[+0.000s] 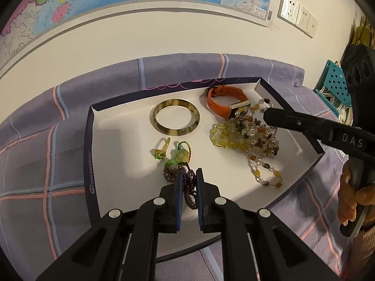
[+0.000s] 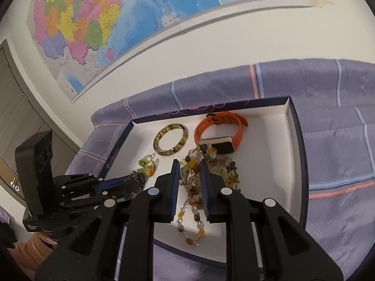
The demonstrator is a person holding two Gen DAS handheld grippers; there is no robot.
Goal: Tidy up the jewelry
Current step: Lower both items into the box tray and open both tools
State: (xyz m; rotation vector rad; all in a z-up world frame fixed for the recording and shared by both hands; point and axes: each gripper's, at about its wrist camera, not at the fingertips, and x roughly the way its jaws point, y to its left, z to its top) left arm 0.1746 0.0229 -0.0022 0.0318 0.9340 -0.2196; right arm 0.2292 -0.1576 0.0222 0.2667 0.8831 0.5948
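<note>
Purple plaid cloth [image 1: 46, 140] covers the surface I work over, with one wall map [image 2: 93, 23] behind it. On the cloth sits one shallow white tray with a dark rim [image 1: 88, 140], and all the jewelry lies inside it.

My left gripper [image 1: 189, 175] has its jaws drawn nearly together, pinching a dark purple bead strand [image 1: 190, 188] near the tray's front edge; green and pale stones [image 1: 181, 155] lie just beyond the fingertips, at the strand's far end. In the right wrist view my right gripper [image 2: 189, 166] is narrowly parted around a mixed amber and clear bead necklace [image 2: 191, 213], whose strand runs between the blue pads [image 2: 175, 187]; I cannot tell whether they actually press on it. A hand [image 1: 351, 194] holds that tool's grip at the left view's right edge.

Counting by size: one orange-strapped watch [image 1: 220, 104] at the back, touching the necklace heap; one mottled brown bangle [image 1: 176, 120] beside it; one yellow bead bracelet [image 1: 222, 135] against the heap; one small green ring [image 1: 161, 152], apart from the rest.
</note>
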